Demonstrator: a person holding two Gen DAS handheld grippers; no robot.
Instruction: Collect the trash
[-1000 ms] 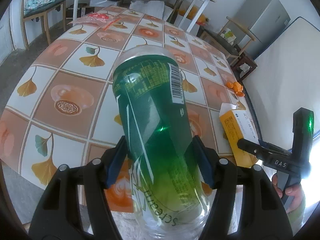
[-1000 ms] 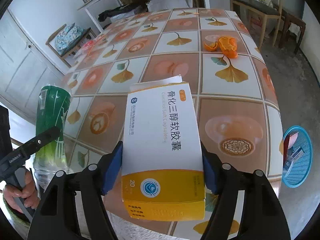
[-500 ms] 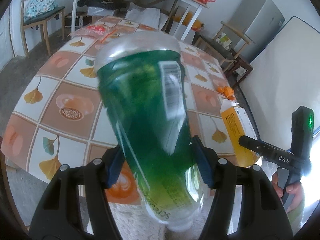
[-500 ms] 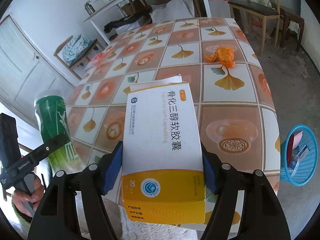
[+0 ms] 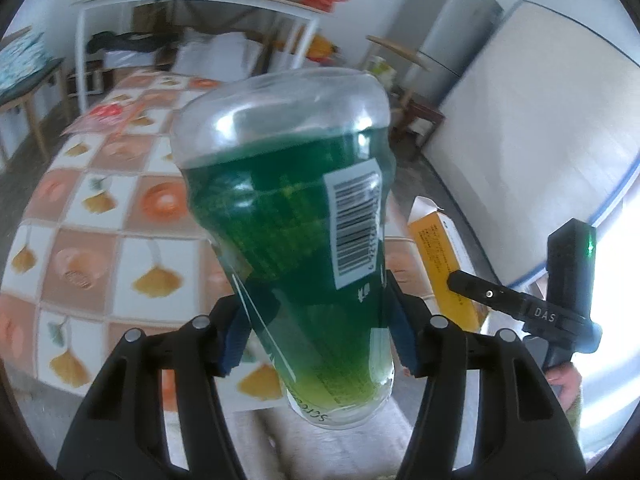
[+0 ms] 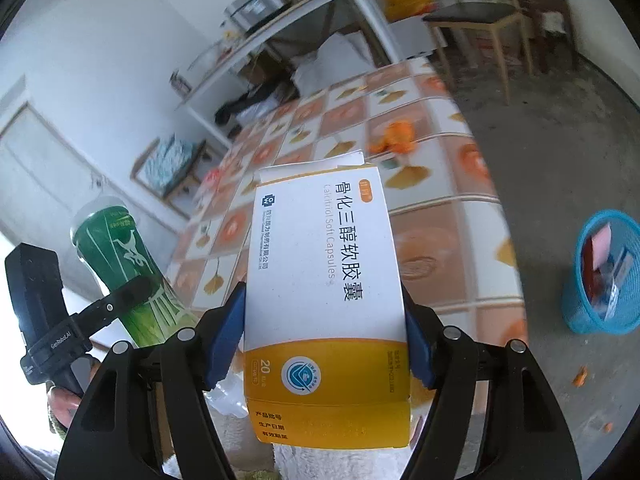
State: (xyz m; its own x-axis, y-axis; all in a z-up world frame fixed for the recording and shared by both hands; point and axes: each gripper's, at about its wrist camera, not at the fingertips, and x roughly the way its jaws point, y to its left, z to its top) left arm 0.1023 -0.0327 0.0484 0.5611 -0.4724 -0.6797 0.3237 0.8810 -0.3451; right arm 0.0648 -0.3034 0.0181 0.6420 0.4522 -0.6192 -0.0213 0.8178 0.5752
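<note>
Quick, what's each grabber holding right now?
Left gripper: shut on the green plastic bottle.
Right gripper: shut on the white and yellow medicine box.

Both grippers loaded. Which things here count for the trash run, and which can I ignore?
Job:
green bottle, in left gripper
medicine box, in right gripper
blue basket
orange peel on table

Ignore:
chair
shelf

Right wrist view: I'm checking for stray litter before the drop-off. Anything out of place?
Yes. Orange peel lies loose on the tablecloth, and small orange scraps sit on the floor near the blue basket instead of inside it.
</note>
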